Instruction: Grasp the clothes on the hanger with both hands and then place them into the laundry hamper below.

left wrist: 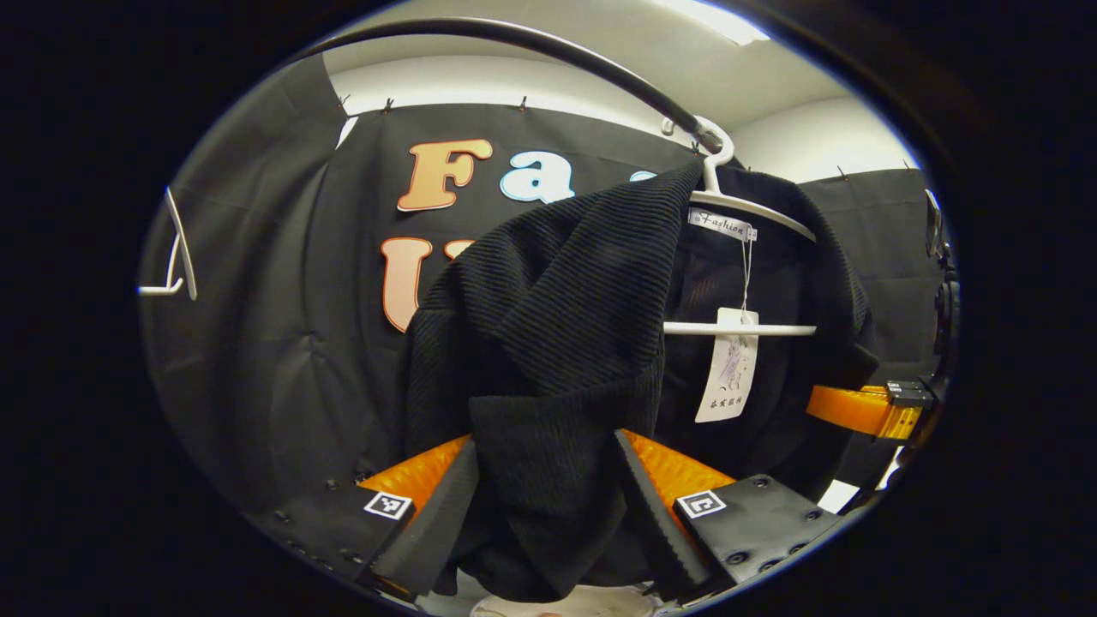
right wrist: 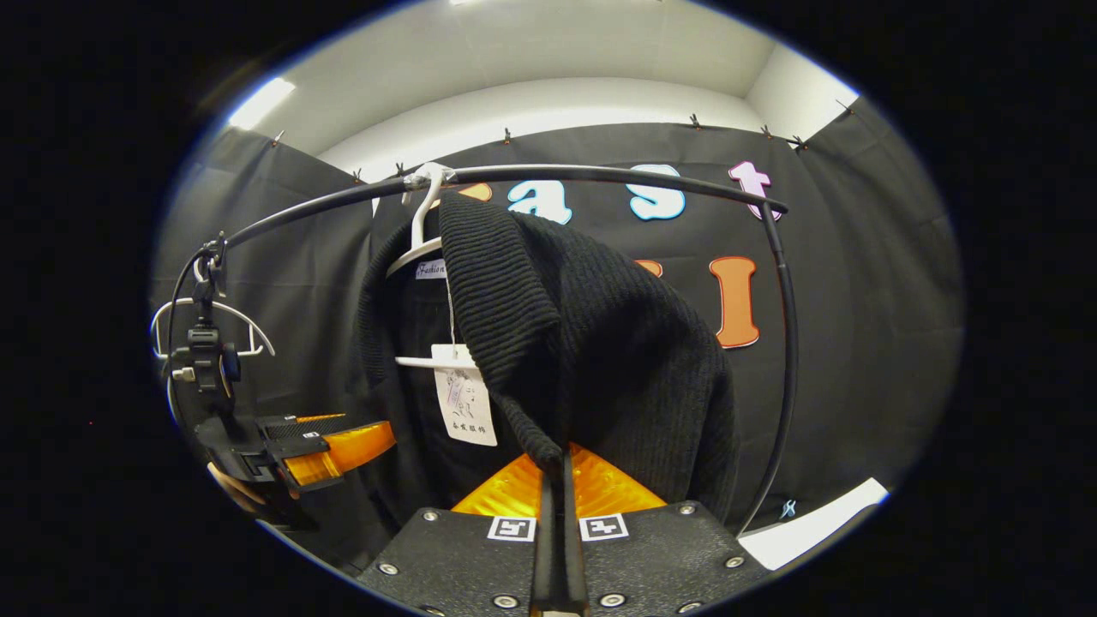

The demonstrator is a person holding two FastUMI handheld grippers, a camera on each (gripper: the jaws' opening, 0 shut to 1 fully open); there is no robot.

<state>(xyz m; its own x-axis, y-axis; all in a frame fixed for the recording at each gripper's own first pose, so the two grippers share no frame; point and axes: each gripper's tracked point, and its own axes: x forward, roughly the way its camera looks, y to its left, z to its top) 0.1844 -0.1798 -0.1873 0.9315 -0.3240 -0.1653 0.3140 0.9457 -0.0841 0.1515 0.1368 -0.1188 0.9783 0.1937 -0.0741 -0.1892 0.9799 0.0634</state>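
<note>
A black ribbed knit garment (left wrist: 548, 326) hangs on a white hanger (left wrist: 747, 206) from a curved black rail (left wrist: 548, 44). My left gripper (left wrist: 544, 506) stands open, fingers wide apart on either side of a hanging fold of the garment. In the right gripper view the garment (right wrist: 600, 343) drapes over the hanger (right wrist: 418, 244), and my right gripper (right wrist: 557, 480) is shut on a thin edge of the knit. The left gripper (right wrist: 338, 454) shows low at the left there. The right gripper's finger (left wrist: 861, 410) shows at the garment's right side.
A paper tag (left wrist: 728, 368) dangles from the collar, and the tag (right wrist: 465, 398) also shows in the right gripper view. An empty white hanger (left wrist: 176, 257) hangs farther along the rail (right wrist: 600, 176). The rail's upright post (right wrist: 784, 368) stands right of the garment. A pale surface (left wrist: 583, 604) lies below.
</note>
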